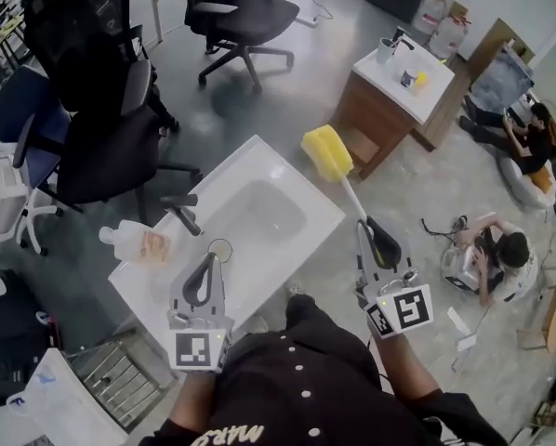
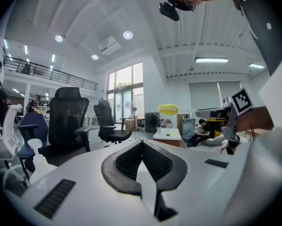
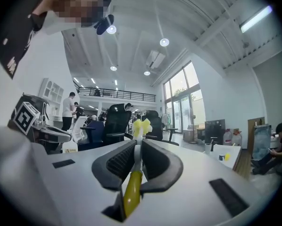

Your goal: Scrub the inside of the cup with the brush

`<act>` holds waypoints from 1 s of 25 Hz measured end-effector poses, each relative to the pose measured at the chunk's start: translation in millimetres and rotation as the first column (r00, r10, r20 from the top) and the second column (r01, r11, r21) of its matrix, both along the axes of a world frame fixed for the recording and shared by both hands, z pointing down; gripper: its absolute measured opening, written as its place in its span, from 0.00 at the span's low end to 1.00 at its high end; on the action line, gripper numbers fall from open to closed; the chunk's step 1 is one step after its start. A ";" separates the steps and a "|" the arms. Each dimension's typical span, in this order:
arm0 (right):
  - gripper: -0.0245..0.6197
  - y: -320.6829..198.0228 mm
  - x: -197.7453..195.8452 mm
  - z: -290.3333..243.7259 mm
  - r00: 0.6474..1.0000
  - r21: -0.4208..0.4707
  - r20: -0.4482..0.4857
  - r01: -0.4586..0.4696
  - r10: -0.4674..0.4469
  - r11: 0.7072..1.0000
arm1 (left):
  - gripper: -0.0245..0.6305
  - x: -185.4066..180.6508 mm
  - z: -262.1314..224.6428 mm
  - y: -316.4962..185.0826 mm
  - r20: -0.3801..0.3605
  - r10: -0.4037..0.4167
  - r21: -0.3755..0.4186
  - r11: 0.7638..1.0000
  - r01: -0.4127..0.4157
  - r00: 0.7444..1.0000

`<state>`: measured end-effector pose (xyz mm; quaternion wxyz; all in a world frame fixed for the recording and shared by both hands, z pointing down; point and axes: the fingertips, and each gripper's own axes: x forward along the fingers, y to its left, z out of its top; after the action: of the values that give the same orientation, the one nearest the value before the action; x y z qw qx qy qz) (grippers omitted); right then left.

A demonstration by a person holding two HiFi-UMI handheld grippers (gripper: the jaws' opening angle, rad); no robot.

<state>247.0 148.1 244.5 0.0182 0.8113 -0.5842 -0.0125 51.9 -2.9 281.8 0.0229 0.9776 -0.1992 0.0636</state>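
Three office chairs: mesh chair [image 1: 83, 54] far left, blue chair [image 1: 22, 128] at left edge, black chair [image 1: 245, 17] far centre, all on the grey floor.
Sink: white sink [image 1: 259, 156] right in front of me, set at a slant, basin looks bare.
Cabinet: wooden cabinet [image 1: 376, 110] with a white top, far right, small items on it that I can't make out.
People: one person [image 1: 496, 254] sitting on the floor near right, another person [image 1: 529, 133] farther off at right.
Left gripper: my left gripper [image 1: 209, 260] is over the sink's near rim, jaws pressed together, nothing between them.
Right gripper: my right gripper [image 1: 371, 229] is off the sink's right corner, jaws clamped on the brush handle; the yellow end of the handle sticks out behind the jaws.
Brush: brush [image 1: 329, 154] points away from me, white stem, yellow sponge head up in the air over the sink's far right corner, not touching the sink.
Bottle: clear bottle [image 1: 134, 242] with an orange label, lying on the sink's left corner.
Faucet: dark faucet [image 1: 183, 214] on the left rim, between bottle and basin.
Cup: small clear cup [image 1: 219, 249] upright on the near rim, just beyond my left gripper's tips, well apart from the brush; can't tell if the tips touch it.
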 end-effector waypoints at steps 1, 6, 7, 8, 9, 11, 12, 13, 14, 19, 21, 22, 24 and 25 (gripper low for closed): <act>0.12 -9.7 3.3 -0.5 1.000 -0.005 0.001 0.026 -0.026 1.000 | 0.08 0.3 -0.6 -4.8 0.000 -0.026 -0.007 1.000 0.026 1.000; 0.12 -73.8 -2.8 -2.9 0.982 -0.012 -0.004 0.190 -0.190 0.982 | 0.08 -19.6 -1.7 -33.5 -0.011 -0.178 -0.011 0.984 0.178 0.984; 0.12 -87.1 -7.5 -2.5 0.974 -0.014 -0.006 0.228 -0.228 0.974 | 0.08 -27.2 -0.1 -38.0 -0.009 -0.214 -0.016 0.977 0.214 0.977; 0.12 -99.6 -12.7 -1.7 0.964 -0.017 -0.007 0.266 -0.266 0.964 | 0.08 -35.8 2.0 -41.5 -0.004 -0.251 -0.022 0.968 0.250 0.968; 0.12 -111.7 -18.5 -0.8 0.952 -0.019 -0.007 0.305 -0.305 0.952 | 0.08 -45.3 3.8 -44.3 0.003 -0.289 -0.027 0.957 0.289 0.957; 0.12 -135.7 -32.2 0.5 0.923 -0.020 -0.001 0.385 -0.385 0.923 | 0.08 -66.4 5.3 -48.9 0.019 -0.369 -0.027 0.929 0.369 0.929; 0.12 -147.1 -39.7 0.9 0.906 -0.019 0.003 0.423 -0.423 0.906 | 0.08 -77.1 5.2 -50.9 0.024 -0.409 -0.025 0.912 0.409 0.912; 0.12 -157.5 -47.3 1.3 0.889 -0.017 0.007 0.458 -0.458 0.889 | 0.08 -87.2 4.6 -52.8 0.025 -0.446 -0.023 0.894 0.447 0.895; 0.12 -167.0 -54.9 1.9 0.872 -0.014 0.012 0.489 -0.489 0.872 | 0.08 -96.4 4.0 -54.3 0.024 -0.480 -0.022 0.877 0.480 0.877; 0.12 -201.9 -88.0 4.6 0.788 0.004 0.026 0.615 -0.615 0.789 | 0.08 -130.0 8.1 -55.3 0.044 -0.601 -0.011 0.798 0.602 0.798; 0.12 -210.1 -95.3 7.0 0.757 0.008 0.031 0.653 -0.653 0.758 | 0.08 -134.0 8.7 -53.0 0.045 -0.634 -0.009 0.772 0.635 0.772; 0.12 -213.5 -97.4 8.6 0.742 0.008 0.033 0.670 -0.670 0.742 | 0.08 -133.7 8.4 -51.6 0.043 -0.648 -0.007 0.761 0.649 0.760; 0.12 -219.0 -98.2 12.3 0.715 0.008 0.040 0.699 -0.698 0.715 | 0.08 -130.7 8.8 -48.2 0.048 -0.672 -0.008 0.739 0.673 0.739; 0.12 -221.2 -97.3 13.9 0.703 0.007 0.044 0.710 -0.710 0.704 | 0.08 -128.7 9.9 -46.7 0.056 -0.683 -0.012 0.729 0.684 0.729</act>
<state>149.7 -73.1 258.4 0.0037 0.5241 -0.8516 0.0021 -76.8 -49.6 291.7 0.0556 0.8336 -0.5441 0.0769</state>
